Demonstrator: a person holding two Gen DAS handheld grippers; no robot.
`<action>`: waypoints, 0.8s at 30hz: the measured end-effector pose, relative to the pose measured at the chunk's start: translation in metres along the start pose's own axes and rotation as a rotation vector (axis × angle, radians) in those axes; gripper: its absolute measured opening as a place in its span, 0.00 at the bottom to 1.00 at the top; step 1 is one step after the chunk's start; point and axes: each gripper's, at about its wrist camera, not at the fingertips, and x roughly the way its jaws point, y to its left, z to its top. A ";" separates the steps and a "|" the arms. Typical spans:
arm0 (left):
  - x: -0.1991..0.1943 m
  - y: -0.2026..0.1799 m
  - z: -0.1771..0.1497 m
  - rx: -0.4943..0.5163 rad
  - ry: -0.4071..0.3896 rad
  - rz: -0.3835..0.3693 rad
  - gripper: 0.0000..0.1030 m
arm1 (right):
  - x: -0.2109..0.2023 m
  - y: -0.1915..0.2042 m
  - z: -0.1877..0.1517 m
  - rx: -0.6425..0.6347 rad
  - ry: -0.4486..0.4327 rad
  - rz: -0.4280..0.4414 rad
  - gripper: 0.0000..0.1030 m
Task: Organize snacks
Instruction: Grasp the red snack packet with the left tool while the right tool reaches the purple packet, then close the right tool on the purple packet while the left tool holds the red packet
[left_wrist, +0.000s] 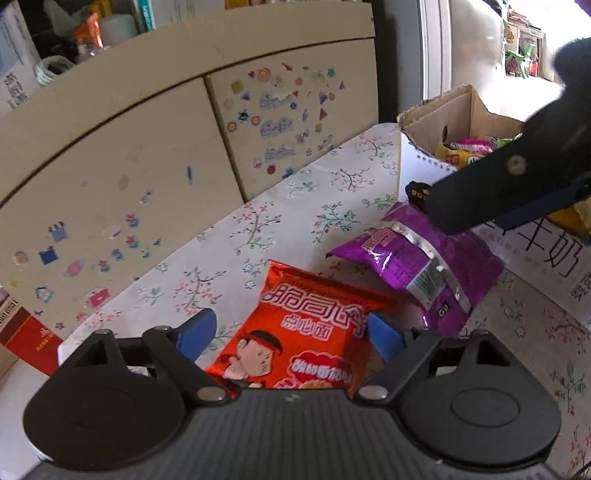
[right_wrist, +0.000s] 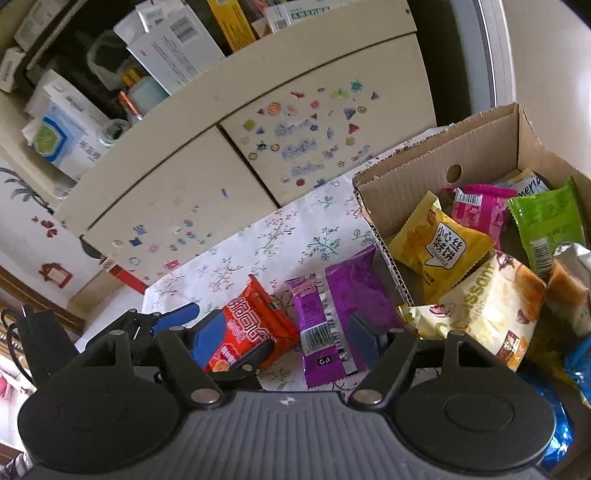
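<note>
- The left tongs (left_wrist: 291, 332) stand apart, their blue pads either side of the orange-red snack packet (left_wrist: 303, 339); the right-hand pad looks to be at the packet's edge, the other well clear, so nothing is clamped yet.
- The right tongs (right_wrist: 284, 336) are also apart, hanging over the purple snack packet (right_wrist: 332, 317) with no pad pressing on it.
- Done so far, as I judge it: the cardboard box (right_wrist: 406, 173) already holds a good heap, among it a yellow packet (right_wrist: 439, 240), a pink one (right_wrist: 476, 206), a green one (right_wrist: 546, 221) and a croissant pack (right_wrist: 491, 310).
- Left to do: the orange-red and purple packets lie flat on the floral-clothed counter (left_wrist: 280, 206), just beside each other, the purple one nearest the box wall. I see no others loose on the cloth.
- Pose: both tongs tilt steeply down toward the counter, side by side; from the left view the right tool's dark body (left_wrist: 517, 177) reaches in above the purple packet.
- The next move is probably a grasp on each packet, then a short carry into the box.
</note>
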 end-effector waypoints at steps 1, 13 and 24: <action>0.002 -0.001 0.000 0.005 0.004 0.001 0.81 | 0.003 0.000 0.000 0.003 0.003 -0.003 0.77; -0.008 0.039 -0.019 -0.115 0.064 0.060 0.65 | 0.025 0.017 -0.001 -0.089 0.010 -0.090 0.83; -0.026 0.069 -0.039 -0.210 0.078 0.092 0.64 | 0.049 0.042 -0.013 -0.217 -0.005 -0.202 0.90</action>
